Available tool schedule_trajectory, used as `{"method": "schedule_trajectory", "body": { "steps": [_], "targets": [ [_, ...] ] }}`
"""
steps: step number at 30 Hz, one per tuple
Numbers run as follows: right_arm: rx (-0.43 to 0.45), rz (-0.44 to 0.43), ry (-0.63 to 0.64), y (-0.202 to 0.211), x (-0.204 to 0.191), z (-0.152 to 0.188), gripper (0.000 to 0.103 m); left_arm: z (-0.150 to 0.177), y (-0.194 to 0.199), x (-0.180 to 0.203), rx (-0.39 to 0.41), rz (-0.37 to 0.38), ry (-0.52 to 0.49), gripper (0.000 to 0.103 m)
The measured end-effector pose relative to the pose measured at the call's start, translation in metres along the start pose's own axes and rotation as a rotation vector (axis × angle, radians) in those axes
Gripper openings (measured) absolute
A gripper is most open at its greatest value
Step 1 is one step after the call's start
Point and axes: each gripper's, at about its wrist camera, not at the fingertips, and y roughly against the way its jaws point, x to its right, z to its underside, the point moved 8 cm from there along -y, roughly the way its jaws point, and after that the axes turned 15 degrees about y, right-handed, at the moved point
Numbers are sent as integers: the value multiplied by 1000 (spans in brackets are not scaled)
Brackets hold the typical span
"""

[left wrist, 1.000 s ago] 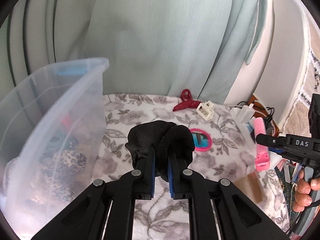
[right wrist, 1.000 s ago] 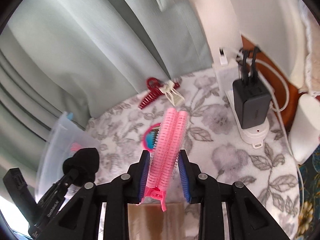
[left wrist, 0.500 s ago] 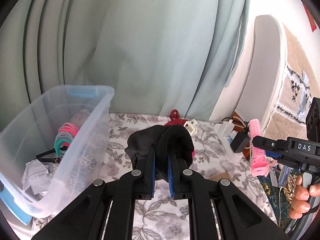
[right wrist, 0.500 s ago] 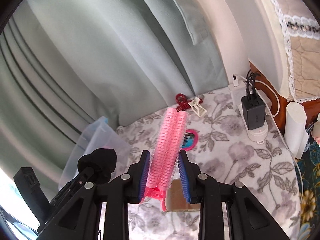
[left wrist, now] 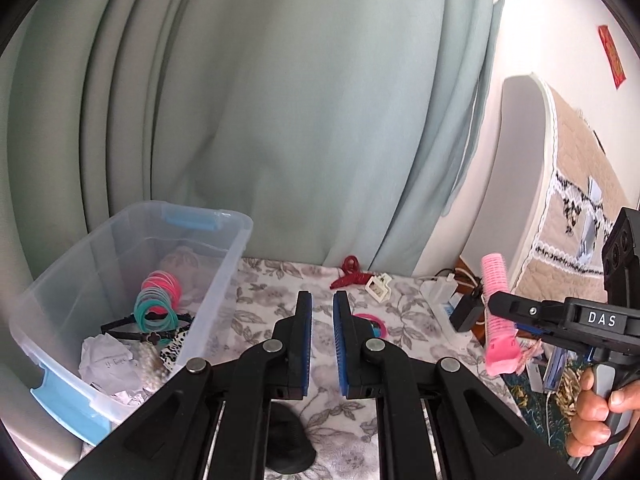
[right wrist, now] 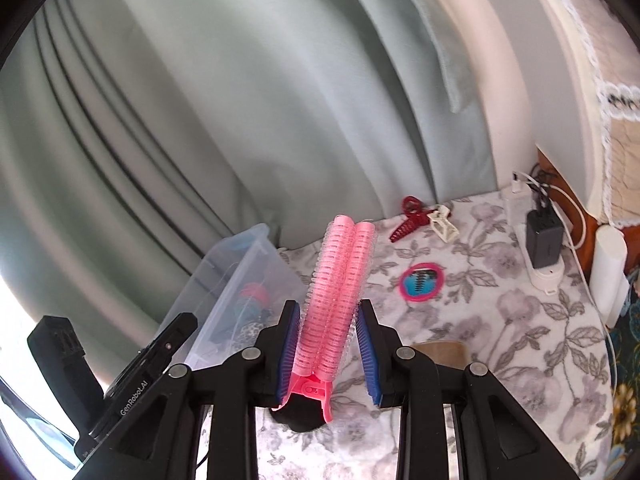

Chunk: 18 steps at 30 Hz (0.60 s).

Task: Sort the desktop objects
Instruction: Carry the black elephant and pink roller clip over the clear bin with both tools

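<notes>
Right gripper (right wrist: 328, 316) was clamped on the pink roller clip (right wrist: 340, 280), holding it up in the air above the table (left wrist: 400, 420), tip pointing toward the curtain. You could see the person's hand (left wrist: 596, 416) wrapped around its handle.

Left gripper (left wrist: 322, 300) had its jaws pulled nearly together with only a narrow gap and nothing in it. A black fabric piece (left wrist: 290, 446) lay on the floral cloth right under it, near the front edge.

The clear plastic box (left wrist: 216, 292) sat at the table's left edge with hair ties and other bits inside. A red claw clip (left wrist: 352, 278) and a white clip (left wrist: 378, 286) were touching each other at the back edge, and a pink round thing (right wrist: 422, 282) was about mid-table.
</notes>
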Motion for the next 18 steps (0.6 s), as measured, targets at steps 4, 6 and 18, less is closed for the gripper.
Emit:
{"method": "schedule_trajectory", "body": {
  "steps": [4, 6, 18],
  "targets": [
    [-13, -17, 32, -7, -17, -2, 31, -7, 8, -6, 21, 8, 9, 11],
    [-23, -25, 47, -11, -25, -3, 31, -9, 10, -11, 22, 12, 19, 11],
    [-77, -52, 29, -33, -32, 19, 31, 65, 5, -42, -176, -30, -152, 53]
  ]
}}
